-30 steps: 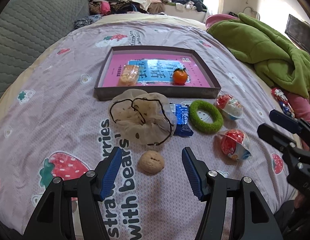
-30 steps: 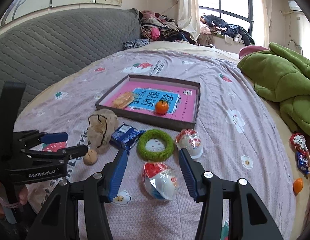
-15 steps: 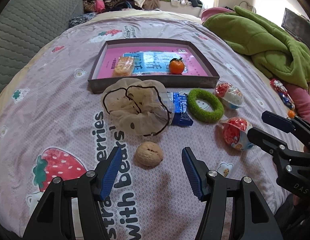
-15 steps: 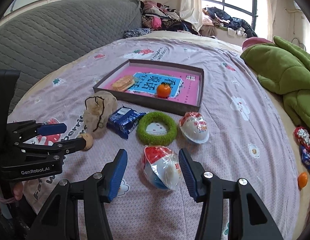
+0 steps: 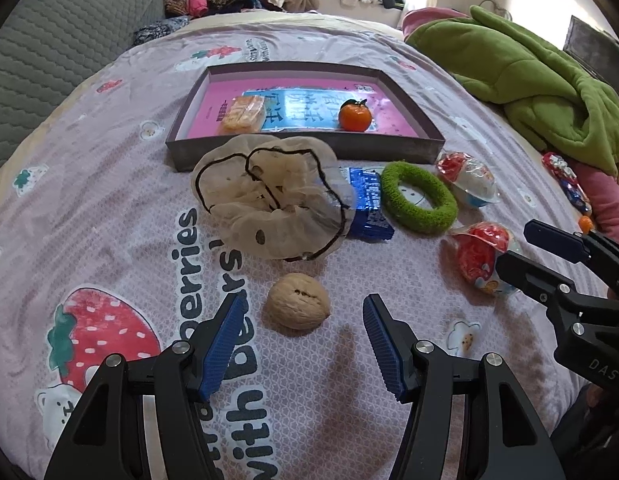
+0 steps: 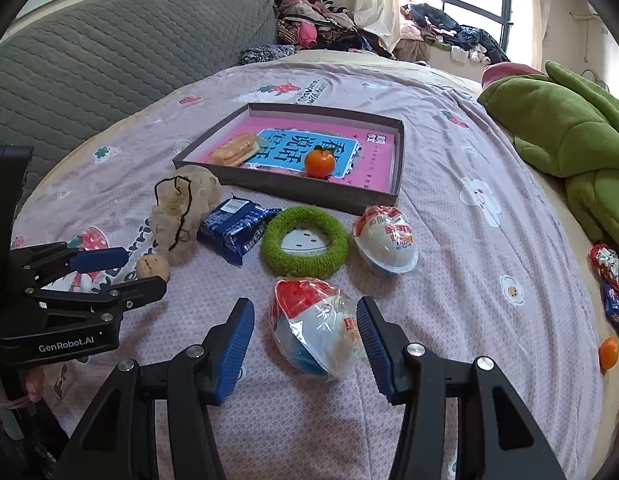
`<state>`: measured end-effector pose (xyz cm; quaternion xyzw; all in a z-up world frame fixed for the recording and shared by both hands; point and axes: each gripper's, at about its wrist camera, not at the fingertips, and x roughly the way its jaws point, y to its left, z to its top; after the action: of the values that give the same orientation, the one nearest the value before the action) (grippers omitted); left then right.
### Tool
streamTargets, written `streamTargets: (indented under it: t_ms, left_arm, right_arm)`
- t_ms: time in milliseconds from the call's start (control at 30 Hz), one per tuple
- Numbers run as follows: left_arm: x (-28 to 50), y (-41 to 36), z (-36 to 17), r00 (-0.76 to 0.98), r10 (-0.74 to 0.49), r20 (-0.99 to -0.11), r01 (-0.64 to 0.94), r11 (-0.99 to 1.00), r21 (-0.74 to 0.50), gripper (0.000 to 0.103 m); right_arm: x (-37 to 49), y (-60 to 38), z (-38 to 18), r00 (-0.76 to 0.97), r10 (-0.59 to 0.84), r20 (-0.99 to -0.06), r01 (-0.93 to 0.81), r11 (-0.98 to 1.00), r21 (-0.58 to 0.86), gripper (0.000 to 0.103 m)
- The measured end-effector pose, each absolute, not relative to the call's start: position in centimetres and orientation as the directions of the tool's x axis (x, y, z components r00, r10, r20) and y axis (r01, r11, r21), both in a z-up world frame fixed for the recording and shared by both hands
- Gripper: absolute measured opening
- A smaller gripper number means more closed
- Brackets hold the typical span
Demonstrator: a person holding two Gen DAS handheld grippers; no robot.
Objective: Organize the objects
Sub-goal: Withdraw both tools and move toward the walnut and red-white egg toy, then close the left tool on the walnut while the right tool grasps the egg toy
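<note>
Near the front wall of the shallow box (image 5: 309,148), both grippers have come down toward the bedspread (image 5: 109,216) over the last second: in each wrist view the target between the fingers now appears larger and closer than before. Jaw spacing is unchanged on both tools.

The left gripper (image 5: 301,320) stands with its jaws apart, straddling the walnut (image 5: 298,306); neither blue pad touches the shell. The right gripper (image 6: 305,324) is likewise spread, with the wrapped egg toy (image 6: 317,328) lying between its pads; the wrapper sits very close to the right-hand pad, and contact cannot be confirmed.

Judgement: both tools are in the final approach of a two-handed pick, and closing the jaws is the likely next step. The box appears to be the destination, since it already holds an orange (image 5: 354,115) and a cracker packet (image 5: 244,113).

Condition of the targets: the walnut is tan, wrinkled and rounded, lying in front of the box beyond a mesh pouch (image 5: 269,196). The egg toy is white and blue with a red top, sealed in crinkled clear film, and lies in front of the box just on the near side of the green ring (image 6: 305,242). Both may roll or slip under a pinch.
</note>
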<state>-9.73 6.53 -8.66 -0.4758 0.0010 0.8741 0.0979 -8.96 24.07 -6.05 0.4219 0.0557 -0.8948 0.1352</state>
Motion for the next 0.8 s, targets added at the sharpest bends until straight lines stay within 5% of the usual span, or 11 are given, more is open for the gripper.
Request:
streamTargets:
  t_ms: [800]
  left_arm:
    - [-11.3, 6.1, -10.9, -0.512, 0.204, -0.834, -0.159, -0.977, -0.142, 0.064]
  right_arm:
    - [-10.4, 23.8, -8.1, -0.605, -0.141, -0.783, 0.261, -0.965, -0.028, 0.053]
